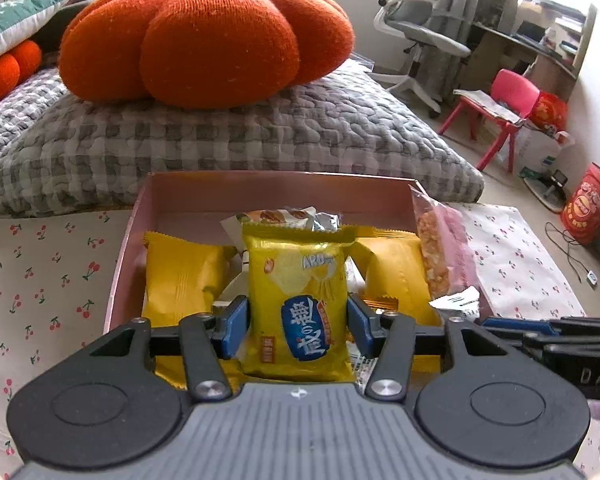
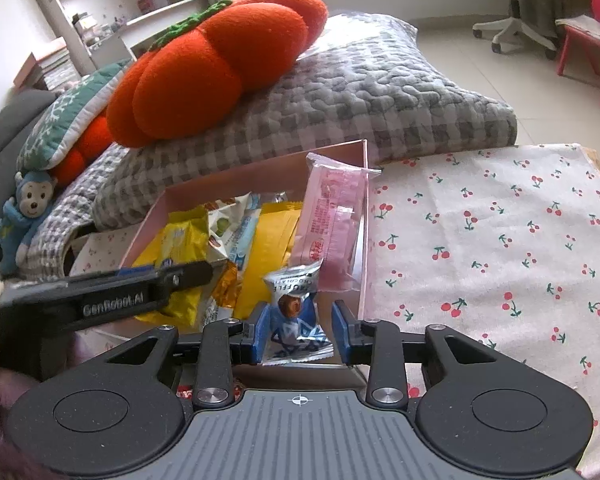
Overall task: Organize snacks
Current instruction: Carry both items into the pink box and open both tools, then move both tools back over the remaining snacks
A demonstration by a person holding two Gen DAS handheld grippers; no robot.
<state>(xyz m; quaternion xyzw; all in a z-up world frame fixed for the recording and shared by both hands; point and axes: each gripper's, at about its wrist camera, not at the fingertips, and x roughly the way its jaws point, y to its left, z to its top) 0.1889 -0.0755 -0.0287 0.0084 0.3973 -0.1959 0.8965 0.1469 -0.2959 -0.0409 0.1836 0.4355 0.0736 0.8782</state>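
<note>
Cherry-print cloth (image 2: 500, 240) | right wrist only — monkey toy (image 2: 28, 216) (blue) | pink box (image 1: 260, 192)

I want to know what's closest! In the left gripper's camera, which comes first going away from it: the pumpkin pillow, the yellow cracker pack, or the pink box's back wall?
1. Yellow cracker pack, between the left gripper fingers.
2. Pink box's back wall, behind the snacks.
3. Pumpkin pillow, up on the checkered quilt.
</note>
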